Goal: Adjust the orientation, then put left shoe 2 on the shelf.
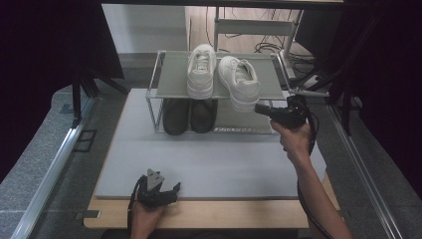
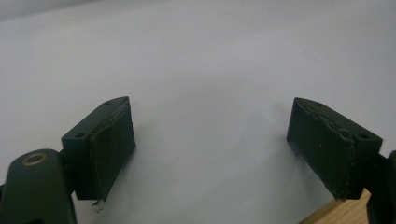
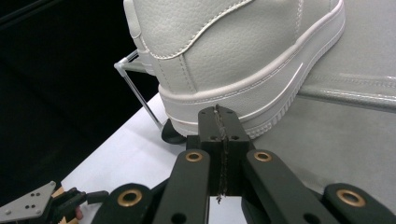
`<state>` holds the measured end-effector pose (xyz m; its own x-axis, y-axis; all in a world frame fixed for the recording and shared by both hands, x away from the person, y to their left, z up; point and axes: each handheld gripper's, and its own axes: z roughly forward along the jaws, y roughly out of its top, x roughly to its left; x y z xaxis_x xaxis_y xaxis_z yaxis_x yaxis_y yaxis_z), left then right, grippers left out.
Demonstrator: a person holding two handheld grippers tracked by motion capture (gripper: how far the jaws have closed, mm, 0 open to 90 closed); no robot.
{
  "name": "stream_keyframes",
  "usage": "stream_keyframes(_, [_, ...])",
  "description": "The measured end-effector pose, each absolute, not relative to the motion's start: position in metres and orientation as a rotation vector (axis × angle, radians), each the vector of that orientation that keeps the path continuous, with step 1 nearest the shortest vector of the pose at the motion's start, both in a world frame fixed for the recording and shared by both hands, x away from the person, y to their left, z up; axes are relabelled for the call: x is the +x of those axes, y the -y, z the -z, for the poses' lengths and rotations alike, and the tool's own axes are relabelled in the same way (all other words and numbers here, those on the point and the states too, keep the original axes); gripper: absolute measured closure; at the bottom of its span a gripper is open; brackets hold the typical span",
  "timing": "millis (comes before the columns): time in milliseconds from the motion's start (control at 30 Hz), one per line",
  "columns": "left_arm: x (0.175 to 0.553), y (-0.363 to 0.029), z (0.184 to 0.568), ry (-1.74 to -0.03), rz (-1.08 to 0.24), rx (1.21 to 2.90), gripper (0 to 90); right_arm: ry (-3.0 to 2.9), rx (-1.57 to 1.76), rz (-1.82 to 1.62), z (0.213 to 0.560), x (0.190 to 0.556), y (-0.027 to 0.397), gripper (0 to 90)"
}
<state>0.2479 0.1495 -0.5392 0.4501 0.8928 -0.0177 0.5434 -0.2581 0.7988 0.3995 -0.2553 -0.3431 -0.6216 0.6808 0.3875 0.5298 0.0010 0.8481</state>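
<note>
Two white sneakers stand on the top shelf (image 1: 171, 74) of a wire shoe rack: the left one (image 1: 201, 72) and the right one (image 1: 240, 82), whose heel overhangs the front edge. My right gripper (image 1: 259, 109) is shut with nothing between its pads. In the right gripper view its tip (image 3: 218, 109) sits right at the heel sole of that sneaker (image 3: 233, 51); whether it touches, I cannot tell. My left gripper (image 1: 174, 191) rests low at the front edge of the grey mat (image 1: 219, 159). Its jaws (image 2: 210, 102) stand wide open over bare mat (image 2: 210, 51).
Two black shoes (image 1: 175, 115) (image 1: 203, 115) sit on the rack's lower level. The mat lies on a wooden table (image 1: 209, 214). Metal rails (image 1: 50, 169) run along both sides, and dark curtains and stands flank the table.
</note>
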Motion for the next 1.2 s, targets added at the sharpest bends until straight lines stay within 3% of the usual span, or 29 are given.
stream_keyframes(1200, [0.248,-0.149,0.539,-1.208,-0.575,1.931,14.9,-2.126,1.297,-1.666,0.346,0.422,0.223,89.9])
